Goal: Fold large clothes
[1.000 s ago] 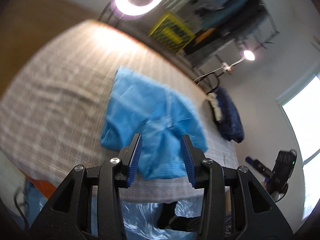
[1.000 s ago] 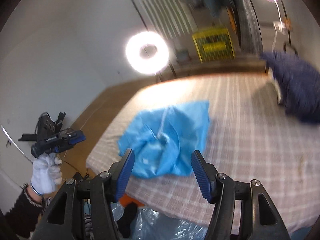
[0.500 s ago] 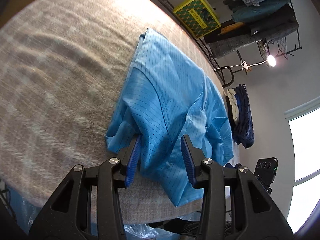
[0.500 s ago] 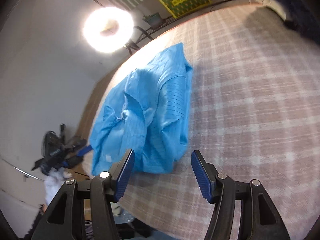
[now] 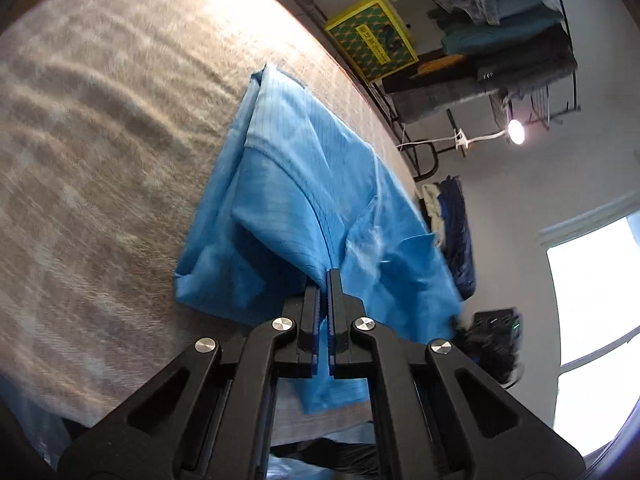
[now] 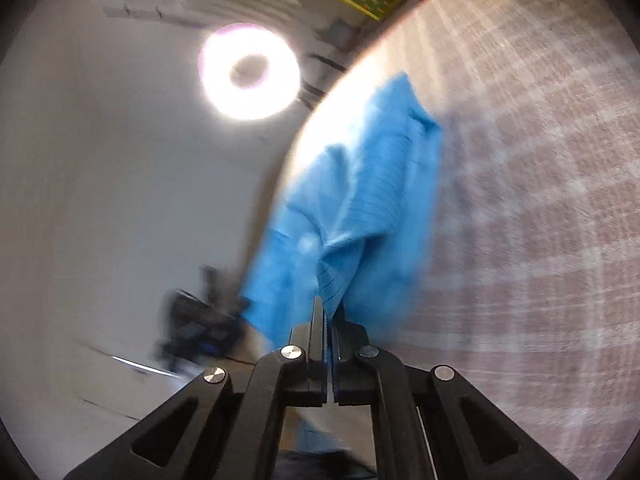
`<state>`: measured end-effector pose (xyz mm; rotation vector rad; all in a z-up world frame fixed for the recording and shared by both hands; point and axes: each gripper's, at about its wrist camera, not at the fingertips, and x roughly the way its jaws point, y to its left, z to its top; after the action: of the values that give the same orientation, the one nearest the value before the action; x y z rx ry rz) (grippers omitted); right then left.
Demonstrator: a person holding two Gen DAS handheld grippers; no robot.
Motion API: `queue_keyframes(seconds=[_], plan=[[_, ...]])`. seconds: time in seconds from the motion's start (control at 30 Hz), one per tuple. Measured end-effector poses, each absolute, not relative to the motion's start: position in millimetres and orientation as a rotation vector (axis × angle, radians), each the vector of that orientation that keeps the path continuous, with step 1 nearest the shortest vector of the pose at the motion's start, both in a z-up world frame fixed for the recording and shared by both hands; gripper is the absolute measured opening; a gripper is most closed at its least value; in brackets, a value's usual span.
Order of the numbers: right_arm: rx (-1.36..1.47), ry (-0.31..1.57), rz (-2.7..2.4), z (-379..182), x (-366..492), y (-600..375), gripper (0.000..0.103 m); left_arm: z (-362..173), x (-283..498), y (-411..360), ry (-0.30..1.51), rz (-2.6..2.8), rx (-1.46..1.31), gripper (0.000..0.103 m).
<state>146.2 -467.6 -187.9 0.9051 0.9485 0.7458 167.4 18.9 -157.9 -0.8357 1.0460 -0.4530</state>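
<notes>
Left-wrist footage shows the left hand-held gripper [image 5: 324, 280] with its jaws brought together on a raised fold of the blue garment [image 5: 280, 208]; they have just been closing, and the cloth is seen pinched between the blue pads. The garment is spread in loose, rumpled layers across the plaid bed cover [image 5: 100, 140], its near edge lying close to the bed's front edge, one corner hanging slightly over it. Beyond the bed, a yellow patterned box [image 5: 370, 36] and a rack of folded clothes [image 5: 500, 28] are seen against the wall, and a dark blue bundle [image 5: 456, 232] rests at the far side of the bed.

From the right wrist, the right hand-held gripper [image 6: 327, 312] is likewise seen clamped on a lifted pleat of the garment [image 6: 368, 200] (this picture is blurred), its jaws also having just been closing. A ring light [image 6: 250, 72] glows above. The other gripper [image 6: 200, 328] is made out only as a dark smear at the left.
</notes>
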Motion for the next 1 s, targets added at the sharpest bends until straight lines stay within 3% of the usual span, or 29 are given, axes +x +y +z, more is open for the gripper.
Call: queue_keyframes(seconds=[0.17, 0.3, 0.37, 0.47, 0.6, 0.7, 0.93, 1.0], plan=[[0.908, 1.042, 0.714, -209.9, 146.3, -461.7, 0.000, -196.1, 171.2, 25.1, 1.161, -0.332, -0.787, 0.000], [0.731, 1.156, 0.582, -226.2, 143.8, -445.4, 0.000, -181.6, 170.9, 22.5, 1.150, -0.309, -0.705, 0.000], [0.609, 1.155, 0.546, -212.1, 142.4, -440.2, 0.005, -169.6, 167.6, 21.7, 1.145, -0.292, -0.675, 0.001], [0.453, 1.113, 0.502, -179.6, 132.7, -441.0, 0.026, -149.2, 153.3, 23.5, 1.114, -0.262, -0.630, 0.001], [0.290, 0.941, 0.437, -128.8, 122.5, -443.0, 0.026, -120.0, 149.7, 21.3, 1.005, -0.243, -0.548, 0.001], [0.275, 0.881, 0.471, -120.6, 137.6, -432.7, 0.026, -112.2, 173.6, 5.3, 0.977, -0.290, -0.533, 0.001], [0.099, 0.926, 0.473, -151.9, 172.3, -384.0, 0.026, -155.7, 221.8, -19.3, 1.059, -0.258, -0.396, 0.001], [0.054, 0.979, 0.433, -167.3, 179.0, -385.3, 0.021, -179.4, 221.9, -14.0, 1.103, -0.236, -0.419, 0.001]])
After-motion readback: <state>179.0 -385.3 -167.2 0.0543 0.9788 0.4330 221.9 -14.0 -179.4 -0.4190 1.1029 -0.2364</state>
